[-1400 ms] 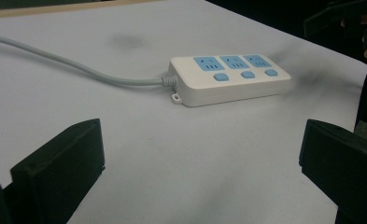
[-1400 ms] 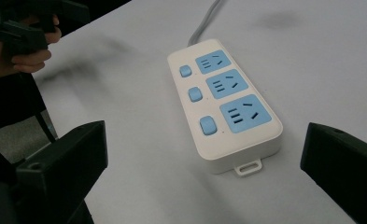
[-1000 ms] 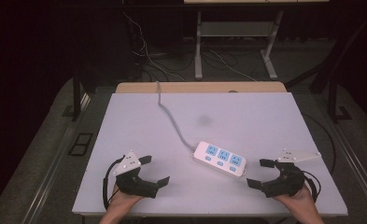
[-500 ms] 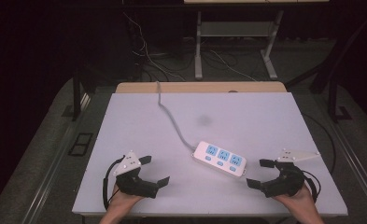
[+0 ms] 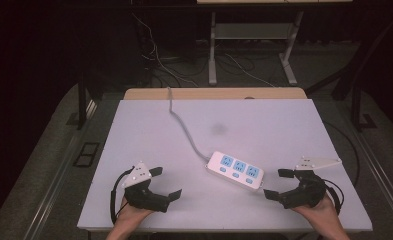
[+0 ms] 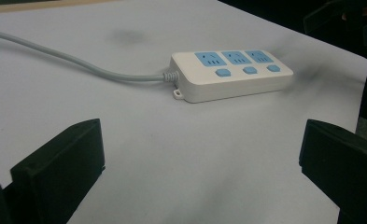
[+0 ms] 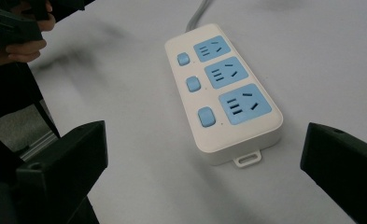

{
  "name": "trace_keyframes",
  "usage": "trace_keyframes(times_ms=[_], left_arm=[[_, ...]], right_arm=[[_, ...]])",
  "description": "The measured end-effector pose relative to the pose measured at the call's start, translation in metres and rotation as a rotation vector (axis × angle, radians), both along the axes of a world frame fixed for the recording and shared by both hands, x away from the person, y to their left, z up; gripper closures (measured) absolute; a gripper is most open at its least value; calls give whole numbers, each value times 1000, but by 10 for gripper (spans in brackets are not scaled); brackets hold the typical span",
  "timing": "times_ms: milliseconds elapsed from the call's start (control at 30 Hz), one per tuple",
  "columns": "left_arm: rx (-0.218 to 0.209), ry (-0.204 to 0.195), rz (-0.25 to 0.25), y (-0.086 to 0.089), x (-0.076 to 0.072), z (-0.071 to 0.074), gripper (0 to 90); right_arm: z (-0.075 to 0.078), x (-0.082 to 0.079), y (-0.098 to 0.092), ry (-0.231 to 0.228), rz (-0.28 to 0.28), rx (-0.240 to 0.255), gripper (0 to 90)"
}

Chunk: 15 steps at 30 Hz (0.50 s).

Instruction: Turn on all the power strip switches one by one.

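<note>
Resting near the front left corner of the white table (image 5: 134, 130), the left gripper (image 5: 165, 183) is held by a hand (image 5: 129, 217) that comes in from the bottom edge, and its 2 black jaws stand wide apart with nothing between them; in the left gripper view only bare table lies between the jaws. To the right of it, a little right of the middle of the table, lies 1 white power strip (image 5: 235, 169), flat on the surface and turned at a slant. It has 3 blue sockets (image 7: 225, 73) in a row and 3 blue switches (image 7: 193, 84) beside them, 1 for each socket. A grey cable (image 5: 184, 127) leaves the left end of the strip and runs in a curve to the far edge of the table, where it goes over the wooden border. Farther right, near the front right corner, the right gripper (image 5: 278, 184) is held by the other hand (image 5: 319, 212); its 2 jaws are also spread wide and hold nothing, and they point to the near end of the strip, just beside it but apart from it. Nothing lies between either gripper and the strip. A faint dark smudge (image 5: 218, 128) marks the table behind the strip.
</note>
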<state>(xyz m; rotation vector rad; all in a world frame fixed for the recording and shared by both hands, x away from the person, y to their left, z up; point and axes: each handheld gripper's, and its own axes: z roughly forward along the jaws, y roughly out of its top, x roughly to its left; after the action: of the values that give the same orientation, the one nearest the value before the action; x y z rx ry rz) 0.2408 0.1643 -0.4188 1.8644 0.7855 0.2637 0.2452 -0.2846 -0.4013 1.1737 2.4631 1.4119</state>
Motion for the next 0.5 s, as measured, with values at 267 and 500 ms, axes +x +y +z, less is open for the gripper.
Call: trace_keyframes(times_ms=[267, 500], left_arm=[[6, 5, -2, -1, 0, -1, 0], [8, 7, -5, -1, 0, -1, 0]], right_arm=[[9, 8, 7, -6, 34, -18, 5], [10, 14, 13, 5, 60, -42, 5]])
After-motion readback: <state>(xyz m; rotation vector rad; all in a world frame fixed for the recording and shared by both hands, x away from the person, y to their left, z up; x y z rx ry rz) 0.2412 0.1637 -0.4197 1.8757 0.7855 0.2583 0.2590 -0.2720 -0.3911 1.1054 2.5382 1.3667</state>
